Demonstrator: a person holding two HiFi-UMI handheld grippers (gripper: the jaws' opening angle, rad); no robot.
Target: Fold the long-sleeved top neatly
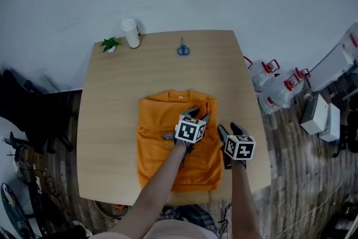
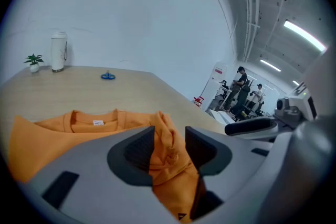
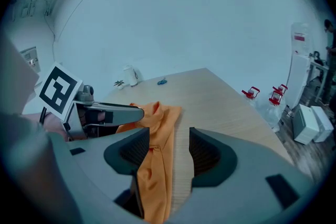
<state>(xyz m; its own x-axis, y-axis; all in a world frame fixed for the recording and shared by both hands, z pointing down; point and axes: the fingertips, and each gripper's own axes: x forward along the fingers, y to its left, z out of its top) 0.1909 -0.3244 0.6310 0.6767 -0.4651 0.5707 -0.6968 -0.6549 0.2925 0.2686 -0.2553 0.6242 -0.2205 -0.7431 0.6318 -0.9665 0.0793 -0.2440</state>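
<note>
The orange long-sleeved top [image 1: 162,140] lies on the wooden table [image 1: 112,92], collar toward the far edge, sides folded in. My left gripper [image 1: 198,115] is low over the top's right part near the collar. In the left gripper view its jaws [image 2: 169,136] stand apart, with a bunched fold of orange cloth [image 2: 170,152] between them and not pressed. My right gripper [image 1: 228,128] hovers at the top's right edge. It is open [image 3: 169,136], with the cloth edge [image 3: 155,165] under its left jaw and bare table under the right.
Blue scissors [image 1: 183,50], a white bottle [image 1: 131,33] and a small green plant [image 1: 110,44] stand along the table's far edge. Water jugs with red handles [image 1: 268,78] and boxes sit on the floor to the right. People [image 2: 242,89] stand far off.
</note>
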